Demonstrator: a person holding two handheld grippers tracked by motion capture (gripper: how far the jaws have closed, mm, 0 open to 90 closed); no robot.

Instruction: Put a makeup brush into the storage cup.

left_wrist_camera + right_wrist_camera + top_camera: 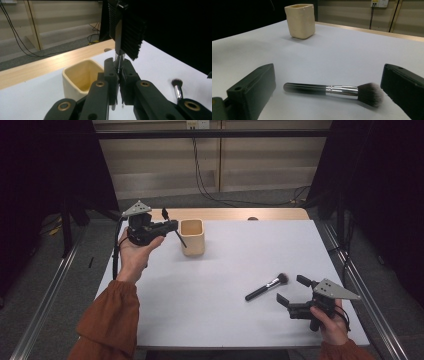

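Beside the cup [192,237], at its nine o'clock: comb [127,30] clamped in the left gripper [172,225], not yet dropped in.
Right gripper [290,290] gapes empty; makeup brush [266,286], at the cup's five o'clock, remains on the table [225,320].

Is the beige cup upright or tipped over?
Upright. The beige cup stands on its base on the white table, its open mouth facing up; the left gripper view shows into it from above.
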